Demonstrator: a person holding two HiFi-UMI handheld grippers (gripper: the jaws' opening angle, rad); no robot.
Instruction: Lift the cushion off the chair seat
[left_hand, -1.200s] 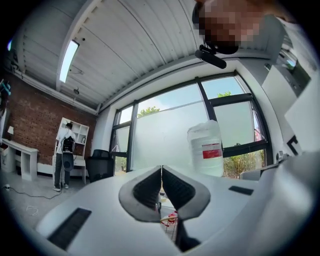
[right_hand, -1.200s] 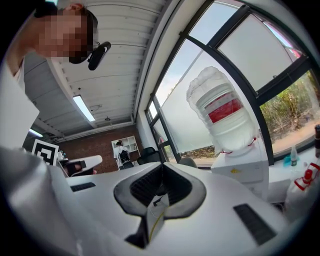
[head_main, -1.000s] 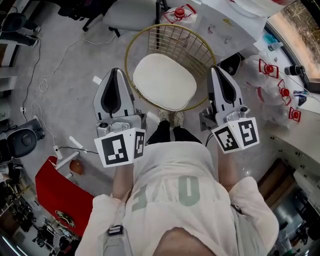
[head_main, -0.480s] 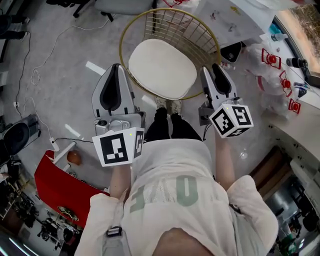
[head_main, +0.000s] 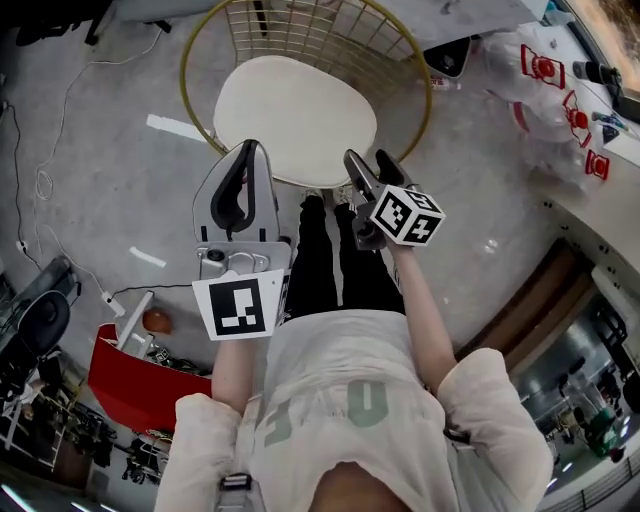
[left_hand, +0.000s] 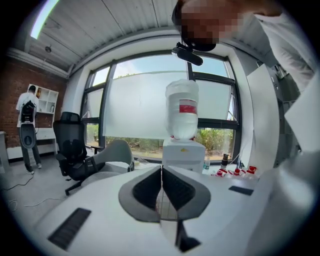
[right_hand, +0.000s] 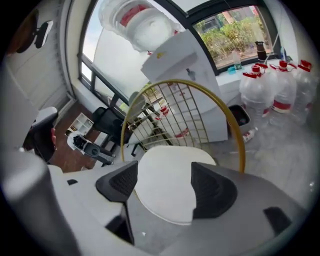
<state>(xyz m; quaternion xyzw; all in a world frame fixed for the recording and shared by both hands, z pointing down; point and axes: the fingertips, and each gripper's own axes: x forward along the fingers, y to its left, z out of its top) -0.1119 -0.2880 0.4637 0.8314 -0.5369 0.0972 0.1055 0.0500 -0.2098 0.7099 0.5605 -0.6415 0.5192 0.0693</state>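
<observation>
While the cushion (head_main: 295, 120) lies flat on the seat of the gold wire chair (head_main: 425, 85), both claws hang at the chair's near edge.

Cushion: off-white, oval, filling the seat inside the wire rim.

Right claw (head_main: 368, 160): jaws opening, already spread wide. In the right gripper view the cushion's near edge shows framed between the two dark pads (right_hand: 212, 192). Neither pad presses on it.

Left claw (head_main: 248, 150): jaws closed together with nothing between them. It sits just left of the cushion's near edge, over the grey floor (head_main: 110, 190). In the left gripper view it points roughly level toward a water dispenser (left_hand: 182, 150) by the window.

Water bottles (right_hand: 280, 85) with red caps stand on the floor to the right of the chair.
</observation>
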